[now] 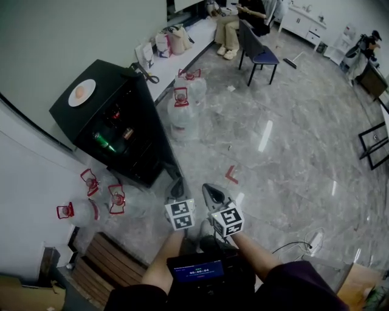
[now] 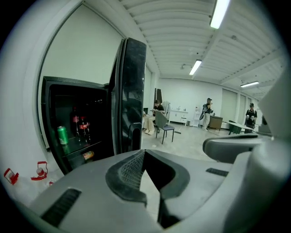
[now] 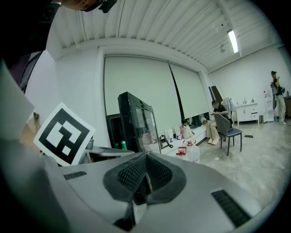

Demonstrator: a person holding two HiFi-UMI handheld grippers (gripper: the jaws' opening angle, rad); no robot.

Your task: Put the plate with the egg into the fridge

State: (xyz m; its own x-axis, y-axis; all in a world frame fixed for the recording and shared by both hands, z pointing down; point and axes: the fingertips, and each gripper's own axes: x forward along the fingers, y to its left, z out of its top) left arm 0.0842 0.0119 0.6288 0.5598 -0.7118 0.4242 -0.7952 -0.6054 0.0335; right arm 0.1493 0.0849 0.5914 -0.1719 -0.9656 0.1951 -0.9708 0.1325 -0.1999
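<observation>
Jaws together; one plate [image 1: 89, 86], one egg [image 1: 79, 92].

We see a black fridge [image 1: 103, 121], and on it a white plate [image 1: 82, 92] with a pale orange egg [image 1: 79, 92]. We make out a green can [image 2: 62, 135] inside. The jugs [image 1: 182, 112] are clear with red caps, the floor [image 1: 273, 158] is grey and marbled, and the chair [image 1: 260, 56] has a blue seat. The left gripper [image 2: 143, 157] and right gripper [image 3: 145, 159] are grey with dark ribbed pads [image 2: 129, 170]. Their cubes [image 1: 180, 214] carry black squares on white.

Bright ceiling strip lights [image 2: 222, 12] glare off the glossy floor [image 1: 265, 135]; fisheye bending curves every edge.
</observation>
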